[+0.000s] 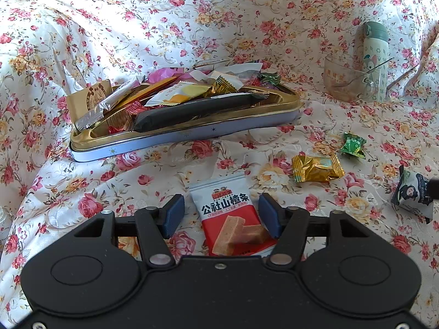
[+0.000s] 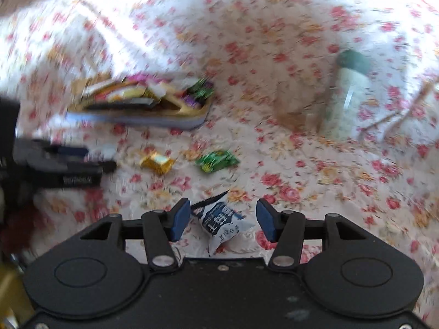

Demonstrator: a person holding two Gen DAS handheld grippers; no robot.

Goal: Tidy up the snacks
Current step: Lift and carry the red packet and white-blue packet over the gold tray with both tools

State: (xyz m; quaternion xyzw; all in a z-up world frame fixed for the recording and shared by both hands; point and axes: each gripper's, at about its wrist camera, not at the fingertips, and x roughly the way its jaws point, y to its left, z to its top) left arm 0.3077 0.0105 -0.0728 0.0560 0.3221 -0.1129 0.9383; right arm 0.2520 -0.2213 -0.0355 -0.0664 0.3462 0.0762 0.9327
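- Left tongs [image 1: 221,213] stand apart, low centre of frame, straddling a red-and-white hawthorn packet [image 1: 230,216] on the floral cloth [image 1: 164,27]
- Right tongs [image 2: 223,220] gape around a dark-blue-and-white packet [image 2: 222,223]; blurred view, contact unclear
- Gold candy [image 1: 317,168] and green candy [image 1: 353,145] lie right of centre; snack-heaped tin tray [image 1: 181,134] mid-left; glass mug [image 1: 347,81] and bottle [image 1: 374,54] upper right

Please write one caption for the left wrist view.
Open left gripper straddles a hawthorn snack packet before the snack tin.

right wrist view motion-blurred: snack tin [image 2: 142,115] contents unreadable, bottle [image 2: 349,101] smeared | red-white packet [image 1: 233,219] lower edge hidden behind left gripper [image 1: 221,216] body | dark-blue packet [image 1: 414,192] partly hidden at right
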